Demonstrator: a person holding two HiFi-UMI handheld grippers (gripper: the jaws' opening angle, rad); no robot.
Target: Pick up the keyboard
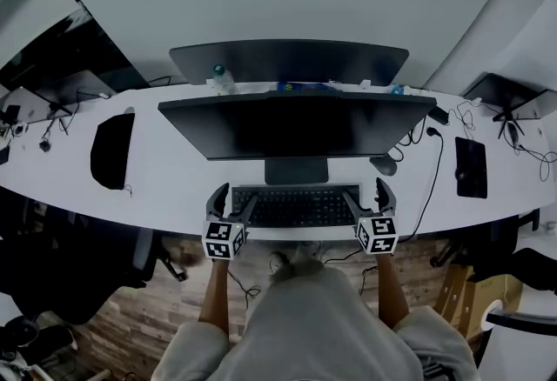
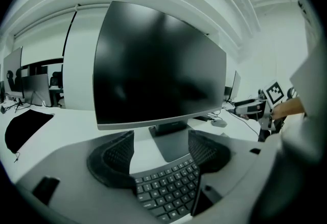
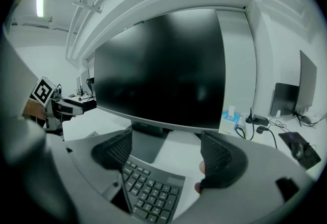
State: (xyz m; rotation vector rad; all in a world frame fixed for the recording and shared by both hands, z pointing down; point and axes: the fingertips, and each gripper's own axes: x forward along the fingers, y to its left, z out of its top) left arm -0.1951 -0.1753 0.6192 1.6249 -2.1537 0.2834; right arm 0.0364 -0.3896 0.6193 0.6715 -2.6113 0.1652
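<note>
Keys up, the keyboard (image 1: pixel 294 206) lies flat on the table (image 1: pixel 174 170), close to its near edge and just in front of the foot (image 1: pixel 296 170) of the monitor (image 1: pixel 287 127). We hold the left gripper (image 1: pixel 233 201) at its left end and the right gripper (image 1: pixel 368 198) at its right end, both low over the table. Each gripper's own view shows its jaws spread wide and pinching nothing. The keyboard's left part sits low between the left jaws. Its right end sits low between the right jaws, with bare table beside the outer jaw. We cannot tell whether either gripper touches the keyboard yet. We judge it a slim, stiff slab of plastic, light for its length, so it should not sag when lifted from both ends. Its smooth, thin edges may slip in the jaws. The best hold looks to be across the front and back edges near each end, clear of the keys, with both sides raised together so it stays level. We cannot see whether a cable runs from its back, so the lift should start gently.
</note>
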